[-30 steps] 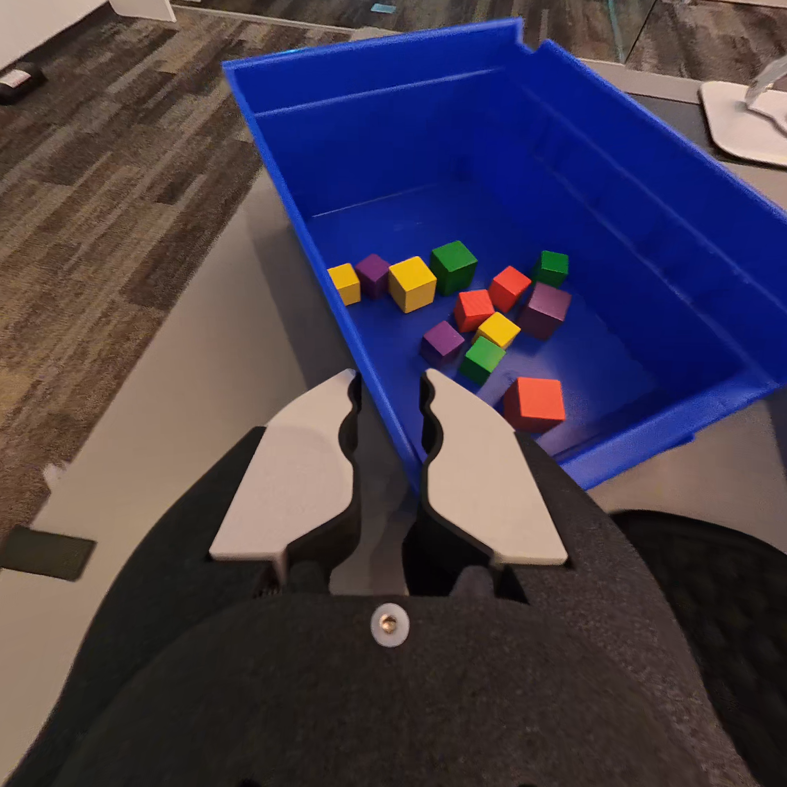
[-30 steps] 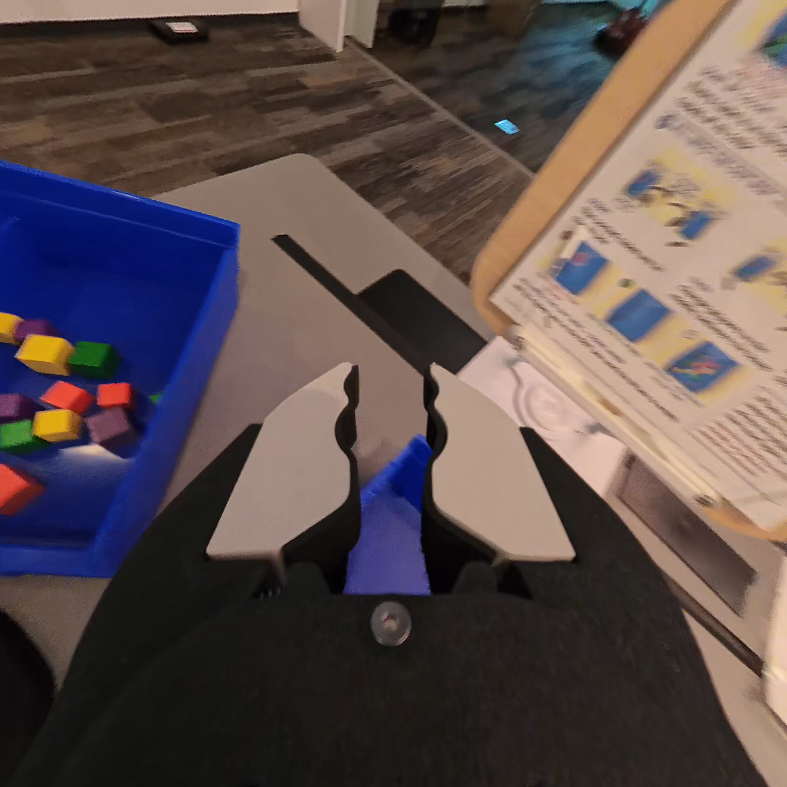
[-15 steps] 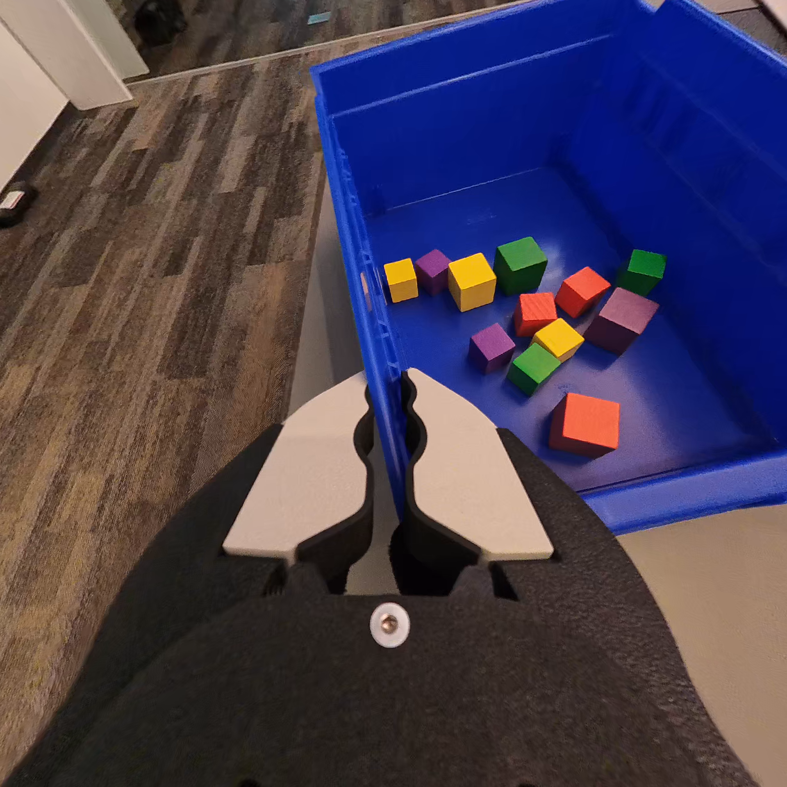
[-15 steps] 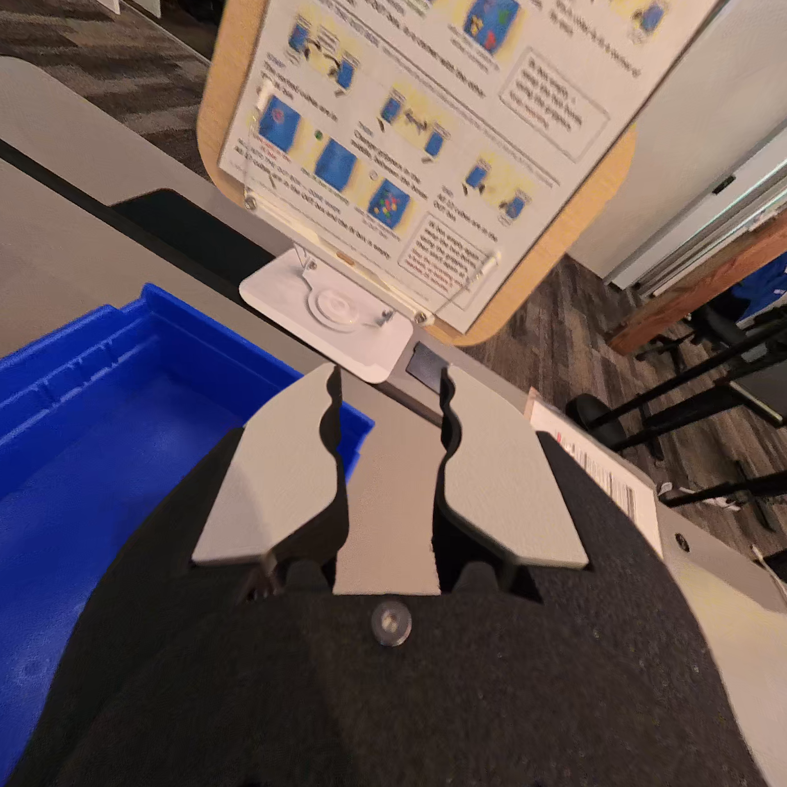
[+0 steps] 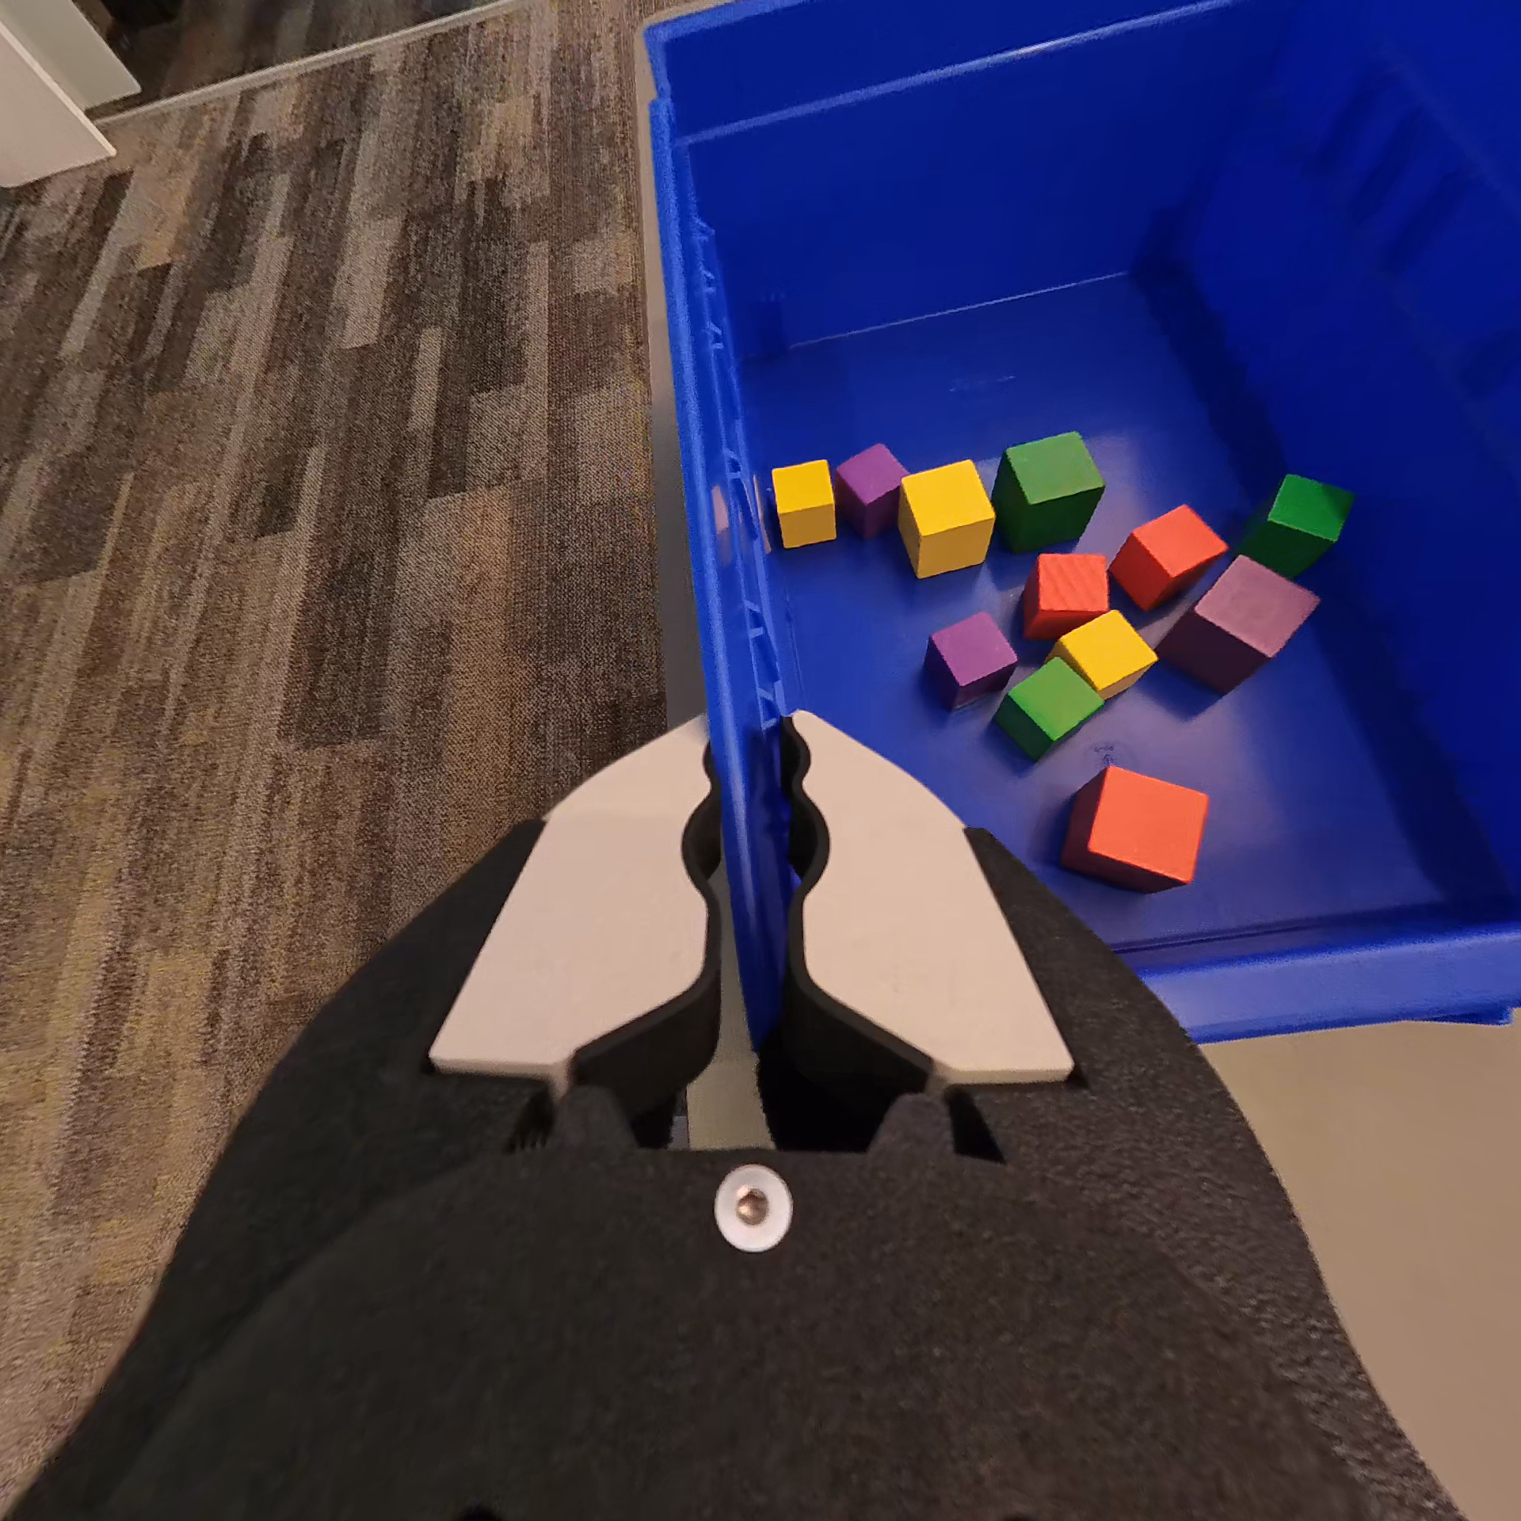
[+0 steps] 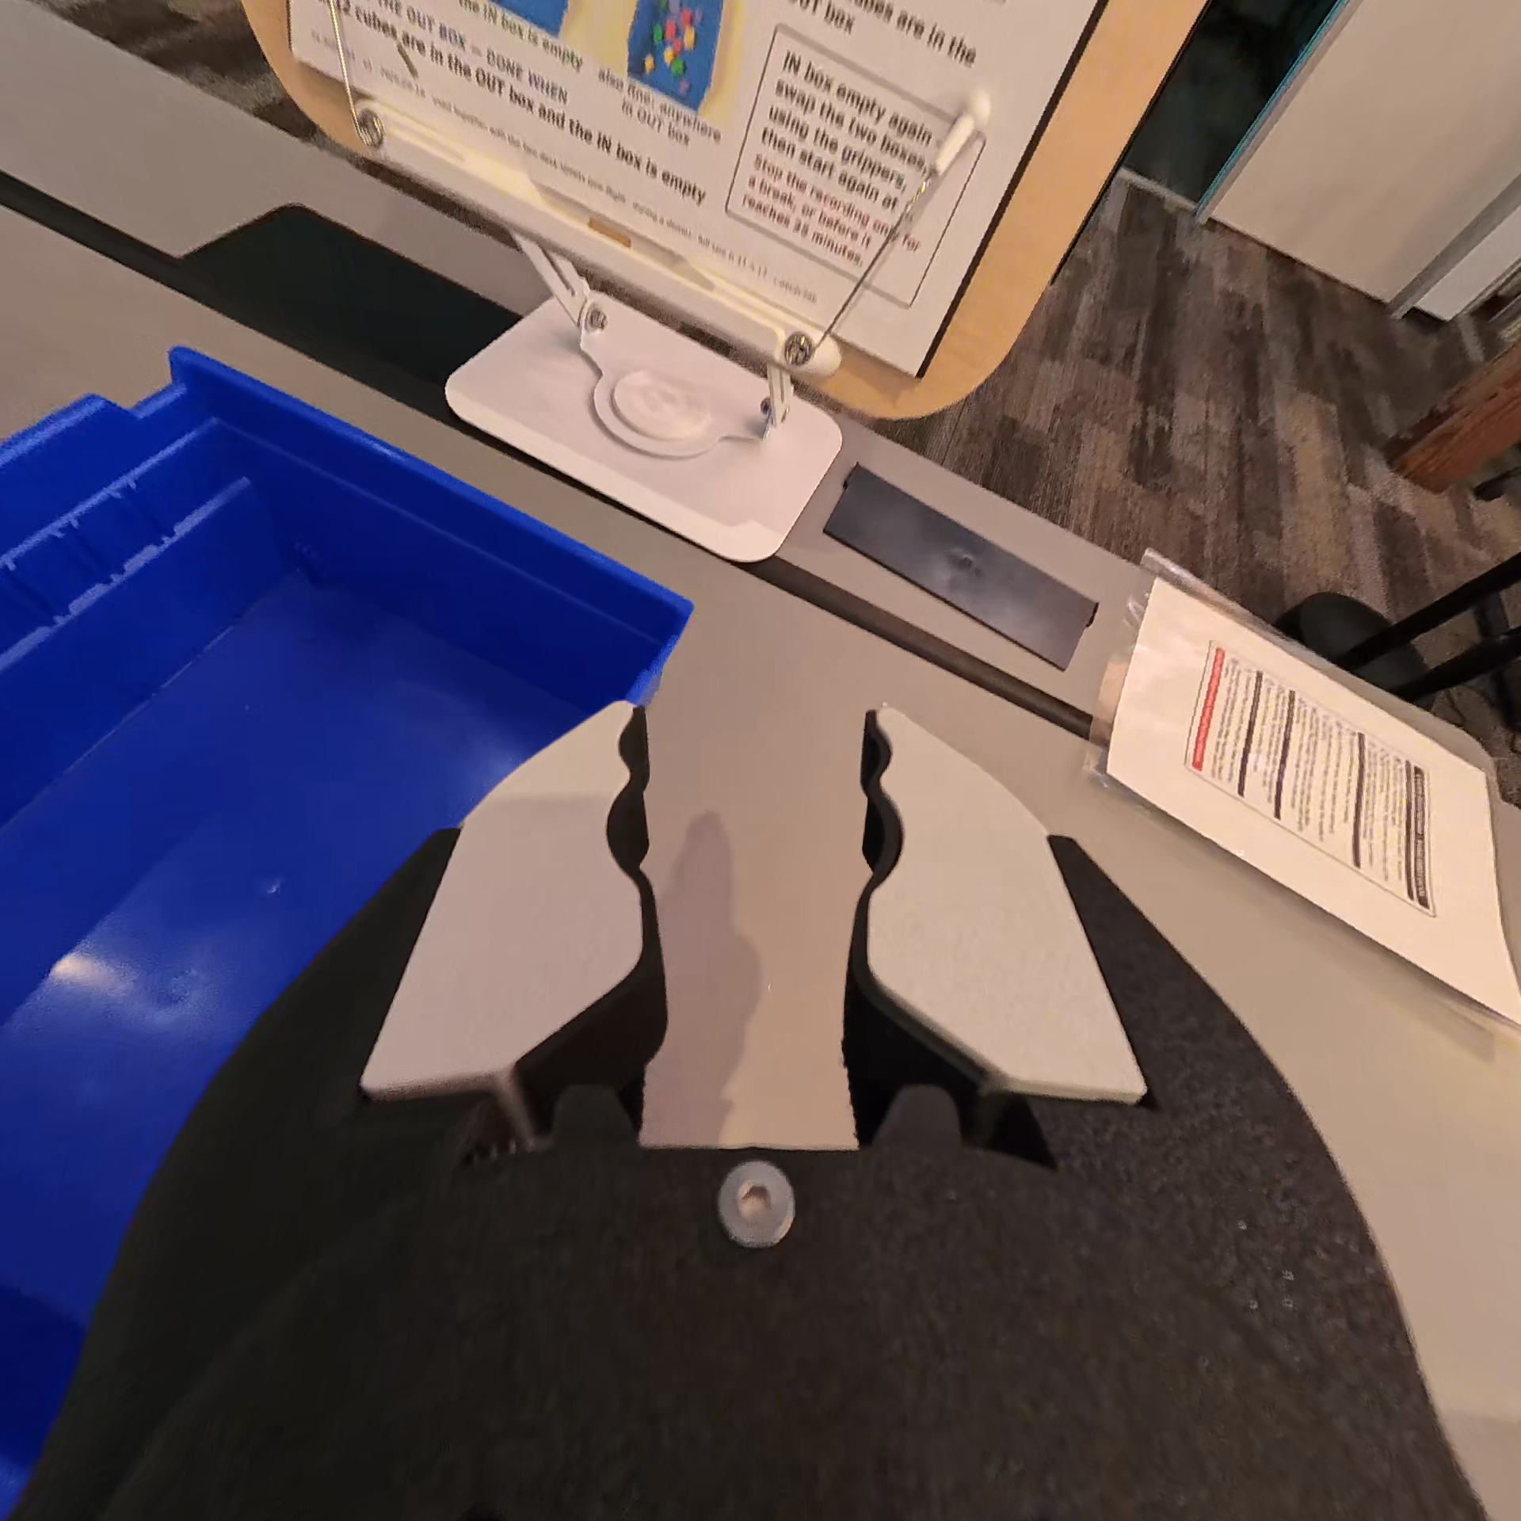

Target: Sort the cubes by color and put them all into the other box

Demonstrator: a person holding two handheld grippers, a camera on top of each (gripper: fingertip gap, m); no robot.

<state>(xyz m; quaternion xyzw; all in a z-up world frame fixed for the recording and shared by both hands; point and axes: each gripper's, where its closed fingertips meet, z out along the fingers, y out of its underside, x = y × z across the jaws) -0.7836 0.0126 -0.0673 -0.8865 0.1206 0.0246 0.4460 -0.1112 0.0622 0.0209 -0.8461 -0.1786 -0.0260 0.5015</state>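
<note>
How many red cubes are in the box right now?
3. Two small red wooden cubes sit mid-cluster in the blue plastic box; one larger red cube lies nearest the front wall. None seems hidden.

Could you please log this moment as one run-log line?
left gripper: shut on cube box wall | right gripper: open, empty, beside empty box | cubes: unsorted

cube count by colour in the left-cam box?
Inside the blue plastic box, left wrist view:
Yellow wooden cubes: 3
Purple wooden cubes: 3
Green wooden cubes: 3
Red-orange wooden cubes: 3
Total: 12
</note>
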